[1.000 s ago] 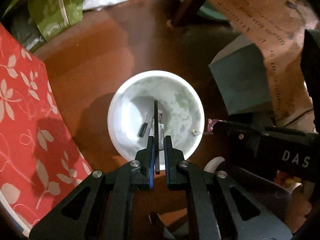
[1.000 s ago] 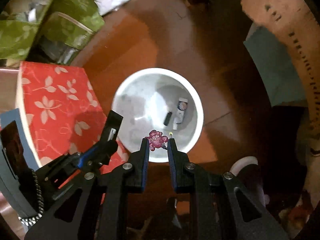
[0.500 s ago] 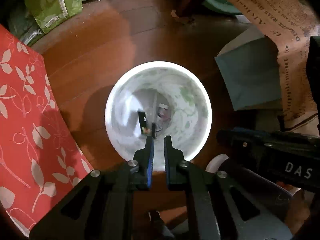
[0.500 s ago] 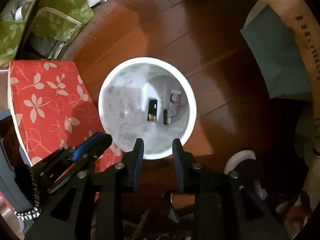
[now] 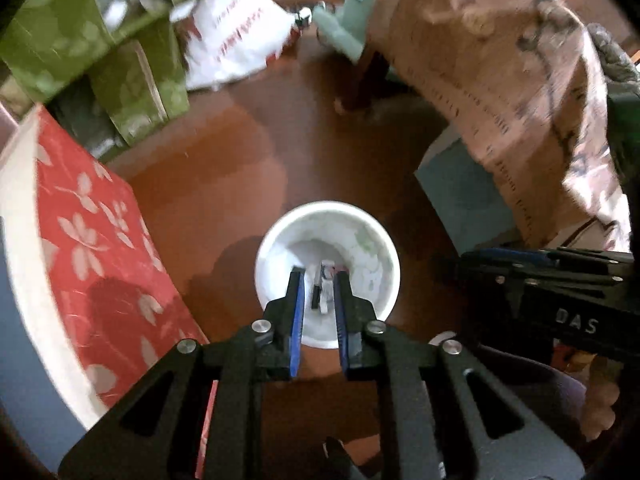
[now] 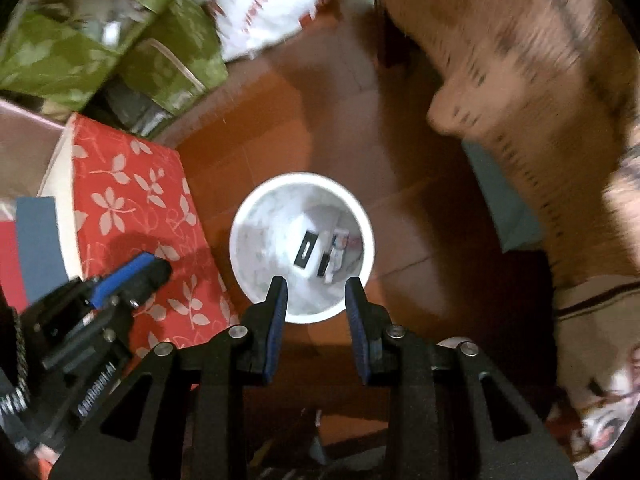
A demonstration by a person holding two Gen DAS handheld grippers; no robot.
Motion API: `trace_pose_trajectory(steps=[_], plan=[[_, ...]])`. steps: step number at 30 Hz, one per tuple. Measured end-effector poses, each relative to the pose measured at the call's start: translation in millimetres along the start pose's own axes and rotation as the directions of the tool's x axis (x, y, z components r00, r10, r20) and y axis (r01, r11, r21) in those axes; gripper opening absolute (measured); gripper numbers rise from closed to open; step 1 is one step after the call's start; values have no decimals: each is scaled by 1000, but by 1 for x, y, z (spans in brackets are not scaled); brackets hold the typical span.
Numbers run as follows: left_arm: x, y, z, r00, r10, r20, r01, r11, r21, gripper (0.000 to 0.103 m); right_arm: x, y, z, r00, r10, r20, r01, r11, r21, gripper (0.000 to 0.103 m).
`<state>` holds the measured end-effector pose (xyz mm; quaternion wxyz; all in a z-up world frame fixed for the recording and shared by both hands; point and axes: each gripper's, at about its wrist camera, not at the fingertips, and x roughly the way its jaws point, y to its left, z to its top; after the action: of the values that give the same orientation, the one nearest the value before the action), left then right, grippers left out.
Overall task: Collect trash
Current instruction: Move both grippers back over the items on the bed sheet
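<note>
A white round bin (image 5: 384, 248) stands on the brown wooden floor, also seen in the right wrist view (image 6: 256, 220). Several bits of trash (image 6: 320, 252) lie at its bottom: dark flat pieces and a small white packet (image 5: 326, 286). My left gripper (image 5: 318, 280) is open and empty, high above the bin's near rim. My right gripper (image 6: 316, 286) is open and empty, also above the near rim. Each gripper shows in the other's view, the right one (image 5: 540, 276) to the bin's right, the left one (image 6: 120, 280) to its left.
A red box with white flowers (image 5: 92, 256) stands left of the bin, also in the right wrist view (image 6: 132, 216). Green bags (image 5: 120, 60) and a white printed bag (image 5: 236, 40) lie behind. A patterned brown cloth (image 5: 500, 80) hangs on the right over a teal box (image 5: 464, 196).
A second ago the left gripper held a thin dark strip and the right a small pink piece; both opened and the items dropped into the bin. Both grippers have since risen away.
</note>
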<state>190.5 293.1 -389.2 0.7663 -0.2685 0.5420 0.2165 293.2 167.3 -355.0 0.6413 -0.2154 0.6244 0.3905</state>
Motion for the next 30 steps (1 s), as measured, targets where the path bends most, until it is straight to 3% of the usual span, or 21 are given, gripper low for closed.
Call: trace_pose_trajectory(steps=[4,10,16,22,24,26,30], plan=[[-38,-4,2,997,13,74,-13,1000,0,13,-47,8,-6,989,-77,124,84,995,-56,27],[-95,-22,4,985,15,171,-19,1000,19,13,-111,11,-22,954,-77,291,99,993,-61,27],[-155,-56,6,959,-1,285,-17,998,60,13,-174,8,-45,894,-66,442,101,993,-56,27],[-207,-101,7,923,-46,381,-4,992,127,14,-233,-13,-71,821,-56,569,87,996,-27,27],[-221,-120,7,912,-65,406,2,988,156,18,-249,-26,-80,803,-44,595,66,998,-15,27],[-233,-143,8,899,-87,429,4,981,192,29,-265,-41,-89,784,-38,620,44,999,6,27],[-251,-187,10,879,-131,459,6,964,264,31,-293,-73,-107,738,-98,668,75,995,63,27]])
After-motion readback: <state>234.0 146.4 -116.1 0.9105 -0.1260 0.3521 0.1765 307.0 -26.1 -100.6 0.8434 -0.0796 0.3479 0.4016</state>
